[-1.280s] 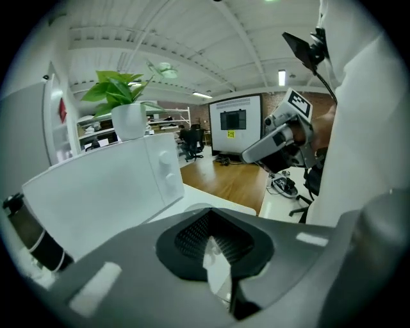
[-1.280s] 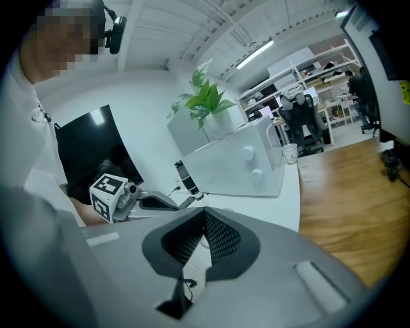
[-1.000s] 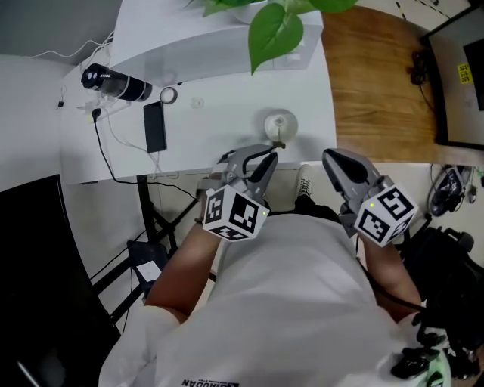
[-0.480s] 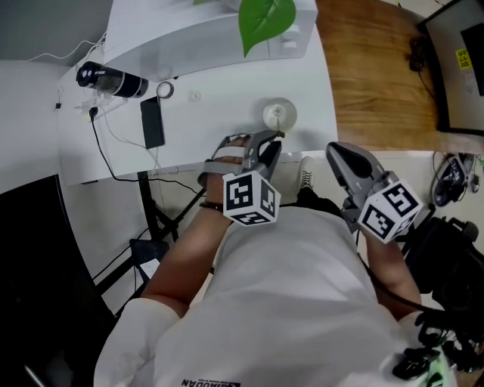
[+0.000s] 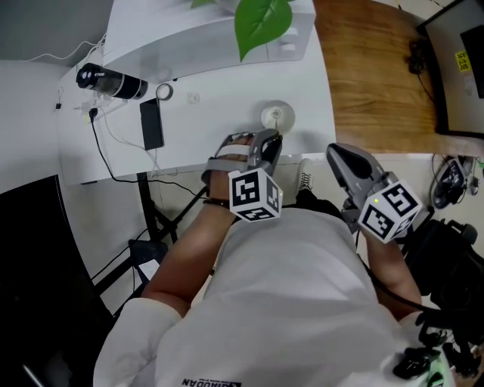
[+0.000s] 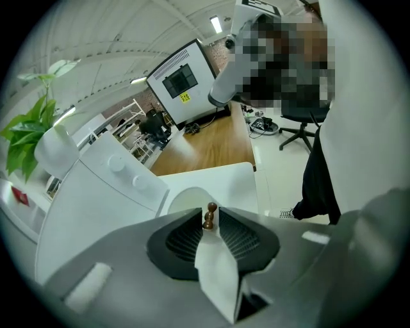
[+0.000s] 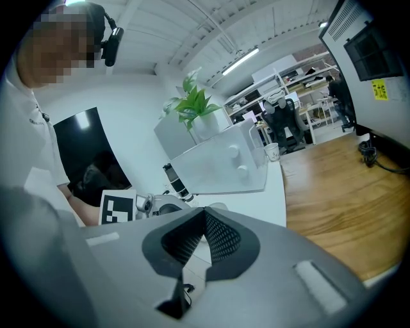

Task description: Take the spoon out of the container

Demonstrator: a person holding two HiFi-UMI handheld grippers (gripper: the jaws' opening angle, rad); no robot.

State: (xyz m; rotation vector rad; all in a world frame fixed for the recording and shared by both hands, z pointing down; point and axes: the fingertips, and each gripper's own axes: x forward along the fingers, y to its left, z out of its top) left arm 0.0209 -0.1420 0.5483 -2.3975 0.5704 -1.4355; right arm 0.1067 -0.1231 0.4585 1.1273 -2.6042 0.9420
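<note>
A small round white container point(image 5: 277, 116) stands near the front edge of the white table point(image 5: 212, 113). In the left gripper view it shows as a pale disc point(image 6: 182, 200) just beyond the jaws. The spoon's brown beaded handle point(image 6: 209, 215) sticks up right at the tips of my left gripper point(image 6: 209, 225). Its jaws stand almost together, with the handle pinched between them. Seen from the head view, the left gripper point(image 5: 271, 139) reaches the container's near side. My right gripper point(image 5: 333, 154) hangs off the table to the right, shut and holding nothing point(image 7: 205, 213).
A black phone point(image 5: 152, 125), a black cylinder point(image 5: 113, 82) and a small ring point(image 5: 165, 91) lie at the table's left, with cables trailing over its edge. A white box point(image 5: 204, 38) and a plant leaf point(image 5: 261, 23) stand at the back. Wooden floor point(image 5: 378, 75) lies to the right.
My left gripper has moved forward and right to the container and closed in on the spoon handle. The right gripper has stayed where it was.
</note>
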